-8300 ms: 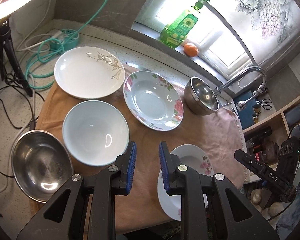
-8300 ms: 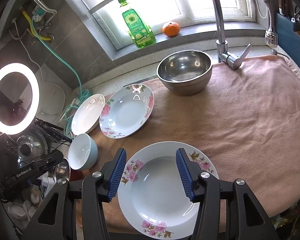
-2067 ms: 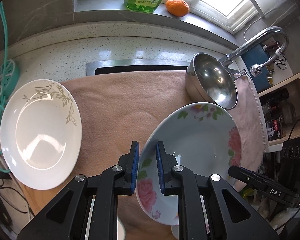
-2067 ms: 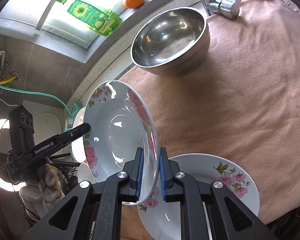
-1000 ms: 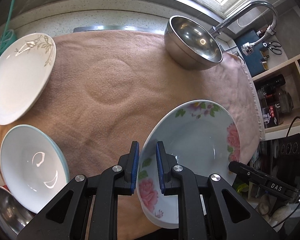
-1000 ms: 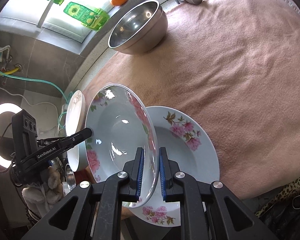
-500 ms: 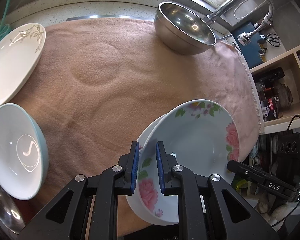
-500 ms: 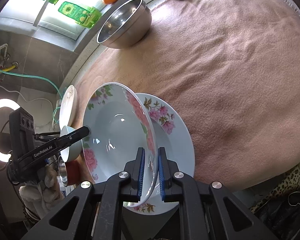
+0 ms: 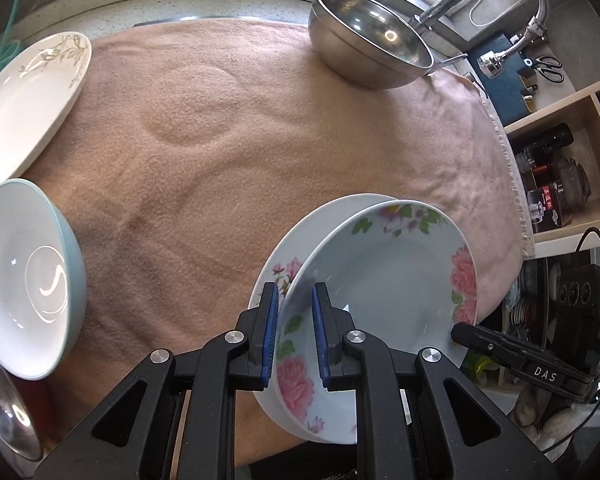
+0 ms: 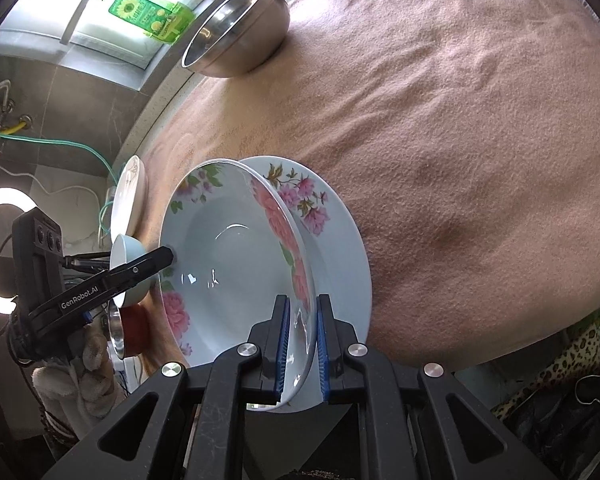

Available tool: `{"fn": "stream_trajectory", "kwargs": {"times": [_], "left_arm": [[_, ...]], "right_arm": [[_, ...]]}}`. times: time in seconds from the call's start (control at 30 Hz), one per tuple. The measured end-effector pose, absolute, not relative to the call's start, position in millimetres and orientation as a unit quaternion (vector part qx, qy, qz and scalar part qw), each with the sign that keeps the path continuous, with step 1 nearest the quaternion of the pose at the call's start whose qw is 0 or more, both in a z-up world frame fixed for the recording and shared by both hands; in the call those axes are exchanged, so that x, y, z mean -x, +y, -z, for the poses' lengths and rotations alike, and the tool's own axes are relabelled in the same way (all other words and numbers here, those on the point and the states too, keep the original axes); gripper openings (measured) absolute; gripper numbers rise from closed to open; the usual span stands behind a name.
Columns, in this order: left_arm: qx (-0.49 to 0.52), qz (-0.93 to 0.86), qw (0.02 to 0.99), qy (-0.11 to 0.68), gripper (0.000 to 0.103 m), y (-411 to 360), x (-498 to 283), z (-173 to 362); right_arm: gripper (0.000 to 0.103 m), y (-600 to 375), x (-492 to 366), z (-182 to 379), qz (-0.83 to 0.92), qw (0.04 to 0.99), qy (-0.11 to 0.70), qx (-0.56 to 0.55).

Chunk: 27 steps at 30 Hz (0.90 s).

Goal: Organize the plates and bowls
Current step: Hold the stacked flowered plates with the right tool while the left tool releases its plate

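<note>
Glossy rose-printed plate [image 9: 396, 276] — round, deep-welled — pinched at opposite rims by both tongs [image 9: 294, 336] [image 10: 300, 344], above its twin [image 10: 340, 248].

The held floral plate [image 9: 384, 280] hides most of the lower floral plate [image 9: 300, 236]; the steel bowl [image 9: 0, 408] at the worktop's left corner is cropped.

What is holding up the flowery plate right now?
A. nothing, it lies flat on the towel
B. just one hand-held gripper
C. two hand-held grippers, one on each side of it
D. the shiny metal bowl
C: the left hand-held gripper and the right hand-held gripper each pinch an opposite edge of the flowery plate, holding it tilted over a second flowered plate.
</note>
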<state>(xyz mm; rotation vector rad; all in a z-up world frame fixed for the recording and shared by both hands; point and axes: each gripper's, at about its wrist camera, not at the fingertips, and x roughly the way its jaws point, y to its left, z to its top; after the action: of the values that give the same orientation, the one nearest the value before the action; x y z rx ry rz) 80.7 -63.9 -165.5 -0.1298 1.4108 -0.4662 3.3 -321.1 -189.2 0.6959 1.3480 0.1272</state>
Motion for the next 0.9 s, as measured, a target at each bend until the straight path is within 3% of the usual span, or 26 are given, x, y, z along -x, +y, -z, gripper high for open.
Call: {"fn": "stream_trajectory", "kwargs": {"times": [0.9], "left_arm": [[0.055,0.207,0.731,0.648,0.015,-66,-81,173]], "right_arm": [[0.012,-312,-3,200,-0.051,0.723,0.618,-0.305]]}}
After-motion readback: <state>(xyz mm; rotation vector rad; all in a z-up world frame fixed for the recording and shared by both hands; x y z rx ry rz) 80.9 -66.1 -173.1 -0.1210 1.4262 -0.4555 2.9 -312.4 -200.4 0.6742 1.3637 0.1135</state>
